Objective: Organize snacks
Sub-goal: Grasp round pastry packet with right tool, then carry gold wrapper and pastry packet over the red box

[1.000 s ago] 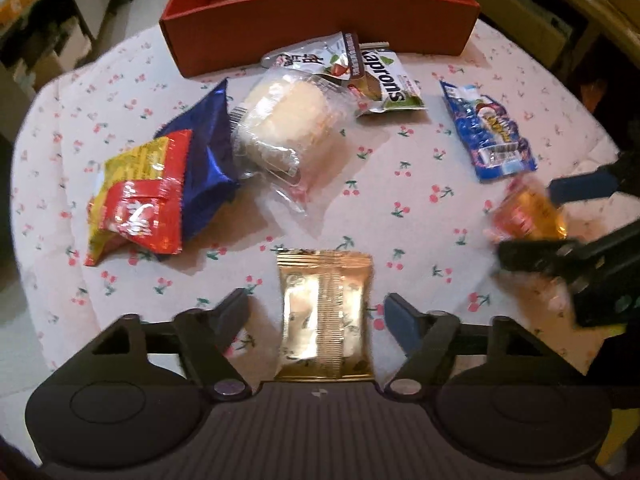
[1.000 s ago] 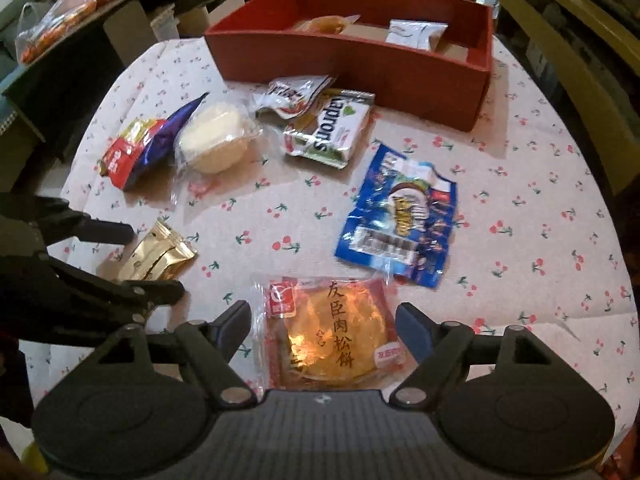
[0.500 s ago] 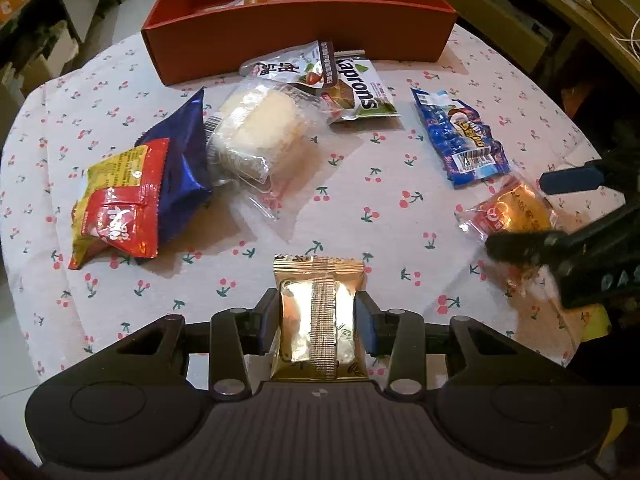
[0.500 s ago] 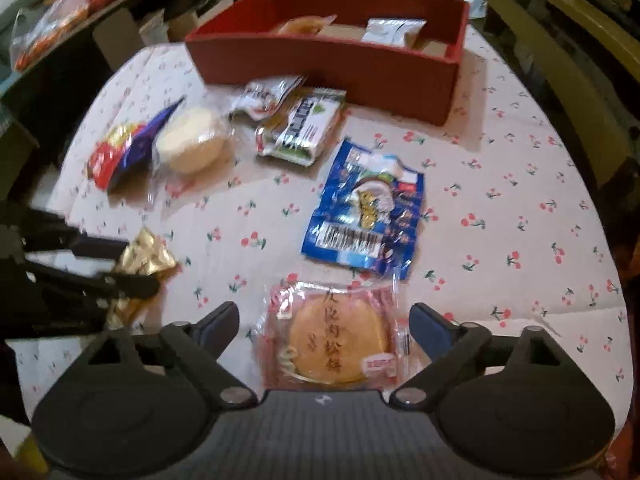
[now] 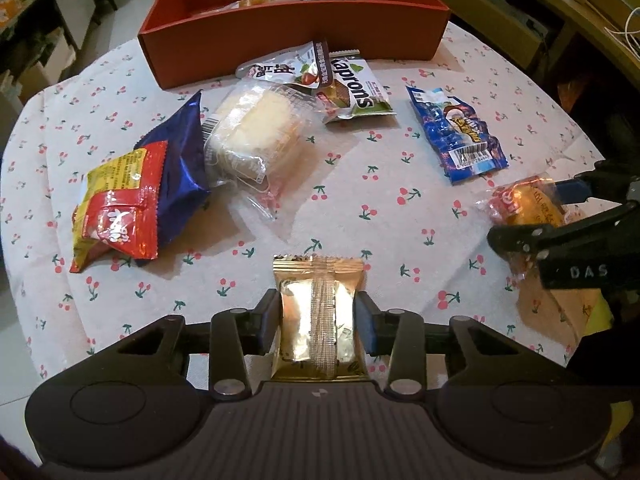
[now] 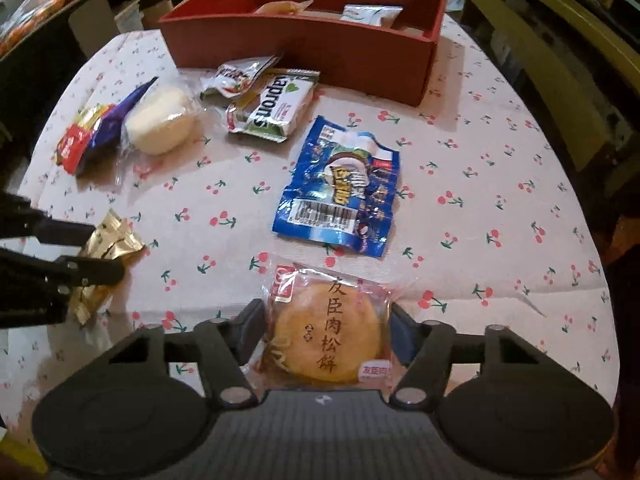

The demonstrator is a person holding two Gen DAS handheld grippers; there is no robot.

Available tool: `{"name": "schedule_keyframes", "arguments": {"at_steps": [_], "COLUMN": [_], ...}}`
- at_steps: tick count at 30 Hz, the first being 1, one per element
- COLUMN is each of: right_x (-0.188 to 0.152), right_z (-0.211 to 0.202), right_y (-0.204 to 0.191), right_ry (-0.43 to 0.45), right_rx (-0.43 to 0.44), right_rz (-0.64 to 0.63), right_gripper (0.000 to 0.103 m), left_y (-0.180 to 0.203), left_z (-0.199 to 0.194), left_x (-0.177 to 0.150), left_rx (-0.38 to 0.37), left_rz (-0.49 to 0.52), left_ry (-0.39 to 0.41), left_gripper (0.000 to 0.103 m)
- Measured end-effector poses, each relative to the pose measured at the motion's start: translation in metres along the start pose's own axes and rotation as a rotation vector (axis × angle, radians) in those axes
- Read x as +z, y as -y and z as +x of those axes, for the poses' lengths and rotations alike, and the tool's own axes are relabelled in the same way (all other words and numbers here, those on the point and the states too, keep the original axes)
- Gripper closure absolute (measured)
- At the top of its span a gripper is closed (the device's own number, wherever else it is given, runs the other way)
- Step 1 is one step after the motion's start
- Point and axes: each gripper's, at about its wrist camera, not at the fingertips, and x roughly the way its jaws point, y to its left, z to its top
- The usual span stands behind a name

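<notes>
Since the red box (image 5: 296,36) at the desk's far edge collects snacks, the left claw (image 5: 318,318) pinches the gold packet (image 5: 318,312) while the right claw (image 6: 326,334) clamps the pastry (image 6: 326,336), both near the front edge.

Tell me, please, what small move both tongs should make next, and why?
Probably lift both: the left tongs already pinch the gold foil snack packet and the right tongs the clear-wrapped round orange pastry, with the red rectangular box ahead.
</notes>
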Motion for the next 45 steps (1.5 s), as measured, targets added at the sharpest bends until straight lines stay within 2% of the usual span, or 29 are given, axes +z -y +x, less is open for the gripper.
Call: {"name": "schedule_keyframes", "arguments": {"at_steps": [7,15,29,37,45], "right_x": [0.005,0.017,0.079,0.114,0.135], "right_z": [-0.021,-0.027,-0.039,-0.034,-0.029], "right_y": [0.005,-0.001,-0.001,0.007,0.012], "right_ry": [0.067,0.097,0.209,0.239,0.253], "right_rx": [0.031,0.044,0.052,0.047,0.041], "right_rz": [0.042,0.045,0.079,0.108,0.119], "right_gripper": [0.033,0.033,0.033,0.033,0.033], "left_y": [0.0,0.0,-0.005,-0.017,-0.025], "left_z": [-0.015,-0.017,-0.028,-0.023,-0.021], "left_x": [0.008,0.021,0.083,0.116,0.133], "left_rx": [-0.021,-0.046,-0.055,-0.056,-0.047], "left_rz": [-0.021,-0.042,-0.067,-0.102,-0.118], "left_ry": [0.053,0.077,0.195,0.23,0.247], "left_gripper": [0.055,0.055,0.055,0.055,0.055]}}
